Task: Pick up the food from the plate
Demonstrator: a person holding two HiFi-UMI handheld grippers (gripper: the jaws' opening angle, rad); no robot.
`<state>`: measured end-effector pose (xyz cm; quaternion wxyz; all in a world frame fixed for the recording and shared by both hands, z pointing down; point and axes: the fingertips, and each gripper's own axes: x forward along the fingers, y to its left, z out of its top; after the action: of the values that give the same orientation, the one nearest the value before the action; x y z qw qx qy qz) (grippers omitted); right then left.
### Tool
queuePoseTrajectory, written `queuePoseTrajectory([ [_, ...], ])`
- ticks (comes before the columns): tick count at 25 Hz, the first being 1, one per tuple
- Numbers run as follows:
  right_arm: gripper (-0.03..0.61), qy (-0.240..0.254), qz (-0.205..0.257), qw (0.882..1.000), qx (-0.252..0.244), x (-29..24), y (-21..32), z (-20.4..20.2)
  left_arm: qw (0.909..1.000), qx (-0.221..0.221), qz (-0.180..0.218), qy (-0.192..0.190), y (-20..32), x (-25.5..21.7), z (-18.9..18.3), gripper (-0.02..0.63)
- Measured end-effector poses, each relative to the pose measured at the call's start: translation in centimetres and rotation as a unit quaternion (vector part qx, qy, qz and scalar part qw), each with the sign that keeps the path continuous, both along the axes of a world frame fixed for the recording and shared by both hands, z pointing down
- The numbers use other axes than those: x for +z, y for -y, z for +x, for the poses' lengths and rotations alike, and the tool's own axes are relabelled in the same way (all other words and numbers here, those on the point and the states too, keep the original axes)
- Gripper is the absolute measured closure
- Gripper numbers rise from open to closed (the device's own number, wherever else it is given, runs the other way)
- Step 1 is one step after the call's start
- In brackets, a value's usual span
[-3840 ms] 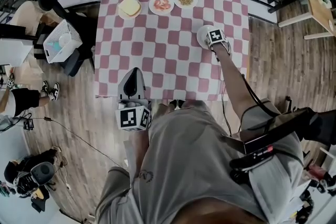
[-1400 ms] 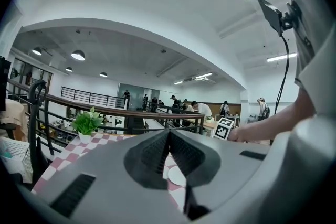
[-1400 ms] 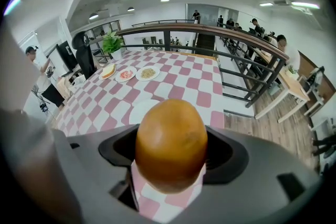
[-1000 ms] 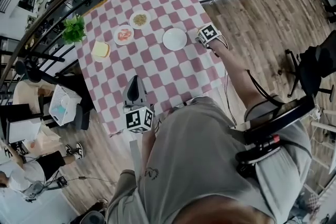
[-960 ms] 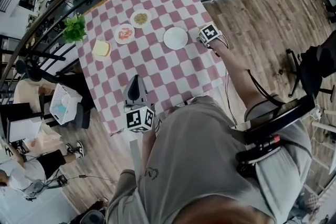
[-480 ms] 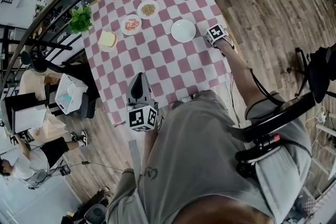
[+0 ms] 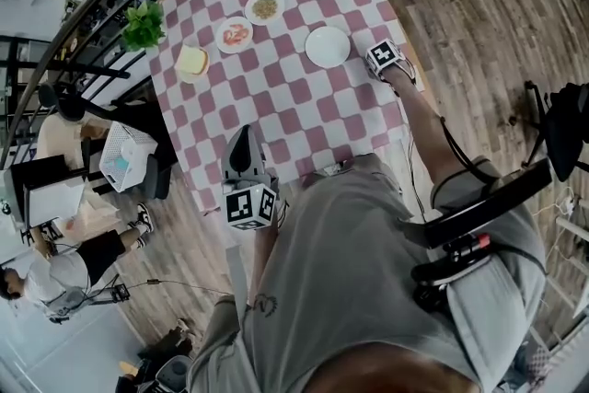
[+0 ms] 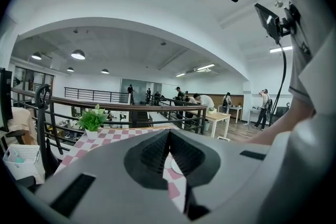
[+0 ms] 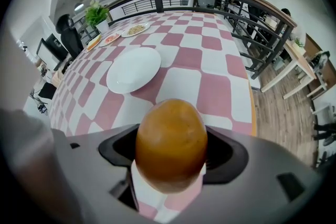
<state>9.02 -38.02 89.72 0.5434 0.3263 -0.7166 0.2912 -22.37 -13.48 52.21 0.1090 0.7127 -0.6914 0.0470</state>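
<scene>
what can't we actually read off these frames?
- Food in the right hand-held gripper: in the head view the gripper's marker cube hides it. Kind unclear; only smooth, brown, egg-shaped.
- Its underside: right gripper view, covered by the gripper body.
- Far plates: contents too small, head view.
- Table: left gripper view, mostly blocked by the shut left hand-held gripper.
</scene>
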Motion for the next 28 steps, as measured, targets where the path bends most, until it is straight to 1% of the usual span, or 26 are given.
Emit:
queuePoseTrajectory([
  [6,0.216,0.003,-0.015,1.0,0.011,1.5,-0.8,0.4,1.0,-0.005,-0.005,0.001,-0.1,0.2,-0.4,0.609],
  [17,0.216,-0.003,-0.012,1.0,0.005,1.6,-0.6,0.4,0.9999,-0.008,-0.007,-0.002,-0.1,0.5,-1.0,0.609],
  [22,0.216,-0.02,-0.008,1.0,0.006,1.6,-1.0,0.7,1.0,-0.007,-0.004,-0.003,-0.2,0.4,-1.1,0.609],
  [25,0.215,-0.008,-0.012,1.0,0.003,1.8,-1.1,0.4,1.0,-0.008,-0.002,-0.003,-0.3,0.3,-1.3,0.609],
  [28,0.215,-0.015,-0.002,1.0,-0.002,1.3,-0.8,0.8,0.9999,-0.009,-0.002,-0.005,-0.3,0.2,-1.5,0.609],
])
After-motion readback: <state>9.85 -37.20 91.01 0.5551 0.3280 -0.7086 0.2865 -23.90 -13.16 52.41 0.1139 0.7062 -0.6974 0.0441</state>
